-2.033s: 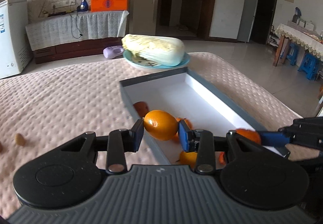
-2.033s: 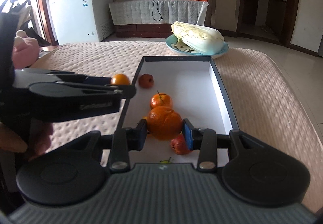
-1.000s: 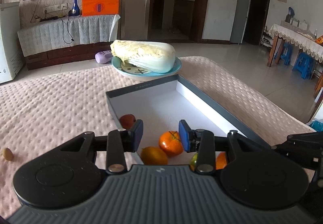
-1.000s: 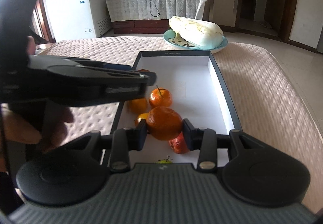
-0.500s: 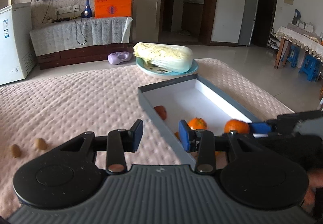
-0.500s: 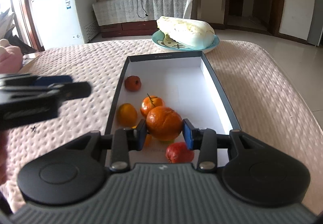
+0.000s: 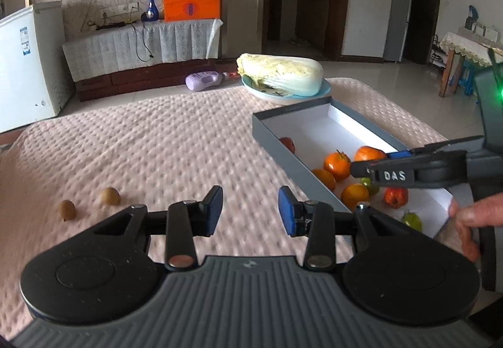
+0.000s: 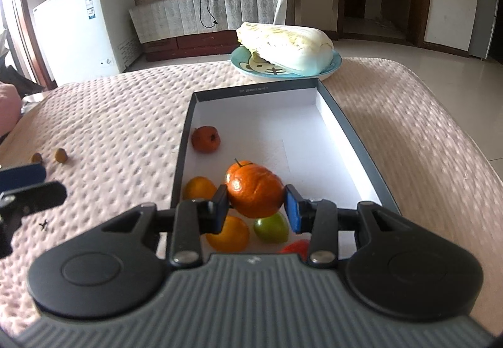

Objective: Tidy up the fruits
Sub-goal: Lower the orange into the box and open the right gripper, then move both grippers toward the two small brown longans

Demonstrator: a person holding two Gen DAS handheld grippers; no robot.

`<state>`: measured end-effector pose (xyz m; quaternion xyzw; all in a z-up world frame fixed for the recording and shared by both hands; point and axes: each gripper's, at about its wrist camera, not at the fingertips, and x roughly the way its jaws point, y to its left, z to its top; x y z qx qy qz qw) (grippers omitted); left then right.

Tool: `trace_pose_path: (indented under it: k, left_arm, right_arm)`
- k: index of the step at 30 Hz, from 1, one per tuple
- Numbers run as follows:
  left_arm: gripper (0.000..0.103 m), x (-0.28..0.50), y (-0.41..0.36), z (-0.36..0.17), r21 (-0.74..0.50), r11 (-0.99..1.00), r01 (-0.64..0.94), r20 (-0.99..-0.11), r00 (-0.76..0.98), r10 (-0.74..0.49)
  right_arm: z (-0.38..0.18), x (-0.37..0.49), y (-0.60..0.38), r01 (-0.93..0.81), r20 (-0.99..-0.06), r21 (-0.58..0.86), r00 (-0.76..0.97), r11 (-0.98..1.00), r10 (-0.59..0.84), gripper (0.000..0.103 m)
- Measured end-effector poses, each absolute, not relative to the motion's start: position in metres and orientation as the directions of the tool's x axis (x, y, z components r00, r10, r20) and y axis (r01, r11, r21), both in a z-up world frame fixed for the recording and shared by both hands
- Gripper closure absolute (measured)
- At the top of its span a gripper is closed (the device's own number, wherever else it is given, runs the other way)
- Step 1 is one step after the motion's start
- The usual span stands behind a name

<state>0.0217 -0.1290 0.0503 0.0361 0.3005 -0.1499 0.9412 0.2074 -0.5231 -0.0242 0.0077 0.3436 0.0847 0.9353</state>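
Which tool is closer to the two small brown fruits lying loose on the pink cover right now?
Left. The left tool, empty, hangs over the pink cover just beside the two small brown fruits. The right tool grips an orange over the box, farther away.

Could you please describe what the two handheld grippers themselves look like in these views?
Both the left gripper and right gripper share one design: black linkage arms with silver rivets, two round black discs, a ribbed grey body, and blue pads on the fingers. Seen side-on, the right one carries white "DAS" lettering and a green light.
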Motion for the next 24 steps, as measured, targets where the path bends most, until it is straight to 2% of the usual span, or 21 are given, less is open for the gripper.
trace_pose_path:
  k: [10, 17, 24]
  left_arm:
    - [0.058, 0.006, -0.129, 0.05, -0.037, 0.946, 0.321, -0.58, 0.764, -0.282]
    - [0.058, 0.009, -0.112, 0.047, -0.024, 0.956, 0.294, -0.59, 0.767, -0.251]
    - [0.058, 0.009, -0.09, 0.047, -0.024, 0.961, 0.274, -0.585, 0.776, -0.236]
  right_arm:
    - [-0.027, 0.209, -0.521, -0.115, -0.665, 0.035, 0.739, 0.993, 0.108, 0.061]
    - [-0.016, 0.203, -0.51, -0.113, -0.608, 0.025, 0.787, 0.993, 0.104, 0.061]
    - [0.002, 0.194, -0.488, -0.133, -0.5, 0.033, 0.856, 0.991, 0.131, 0.06]
